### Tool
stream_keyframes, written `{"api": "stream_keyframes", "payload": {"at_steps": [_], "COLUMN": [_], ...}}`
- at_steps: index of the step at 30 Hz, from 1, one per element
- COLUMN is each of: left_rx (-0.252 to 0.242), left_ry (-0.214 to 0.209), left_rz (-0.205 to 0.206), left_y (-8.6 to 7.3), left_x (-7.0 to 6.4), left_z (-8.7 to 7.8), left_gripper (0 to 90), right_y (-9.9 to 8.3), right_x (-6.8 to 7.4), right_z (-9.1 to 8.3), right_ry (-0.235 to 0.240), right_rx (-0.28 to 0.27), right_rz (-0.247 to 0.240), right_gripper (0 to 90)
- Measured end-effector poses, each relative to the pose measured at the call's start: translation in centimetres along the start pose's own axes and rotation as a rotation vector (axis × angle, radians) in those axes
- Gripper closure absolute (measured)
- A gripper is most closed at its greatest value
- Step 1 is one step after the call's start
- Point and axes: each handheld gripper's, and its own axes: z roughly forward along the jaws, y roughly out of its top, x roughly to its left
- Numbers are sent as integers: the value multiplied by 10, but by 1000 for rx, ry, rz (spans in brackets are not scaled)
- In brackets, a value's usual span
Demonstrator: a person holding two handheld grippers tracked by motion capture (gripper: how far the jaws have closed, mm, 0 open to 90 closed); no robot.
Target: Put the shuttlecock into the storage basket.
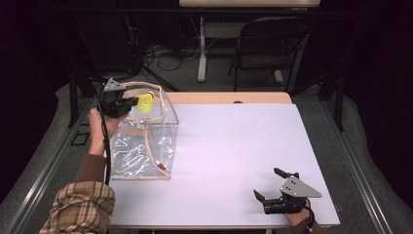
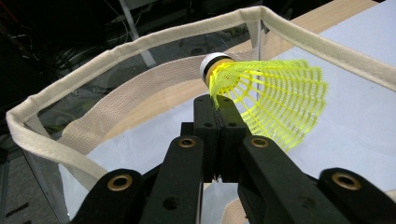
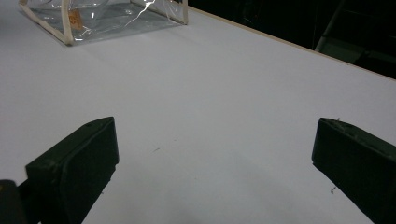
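My left gripper (image 2: 218,108) has its jaws clenched on the skirt edge of the yellow shuttlecock (image 2: 268,100), close to the cork. I hold it above the open mouth of the clear bag (image 1: 146,141), which stands at about ten o'clock on the worktop (image 1: 234,161). The shuttlecock's long axis lies nearly level, cork toward eleven o'clock in the left gripper view, skirt flaring toward three. The bag's floor sits straight below, so I judge the drop turns on letting go here. My right gripper (image 1: 275,187) rests at five o'clock, jaws spread wide, holding nothing, well apart from the bag.
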Motion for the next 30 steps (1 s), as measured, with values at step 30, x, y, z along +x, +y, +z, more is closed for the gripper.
{"api": "stream_keyframes", "payload": {"at_steps": [30], "left_rx": [61], "left_ry": [-17], "left_rz": [10], "left_y": [2], "left_x": [-3], "left_z": [18], "left_gripper": [893], "right_y": [0], "right_x": [0], "right_z": [0], "right_ry": [3], "right_rx": [1], "right_rz": [1], "right_gripper": [0]}}
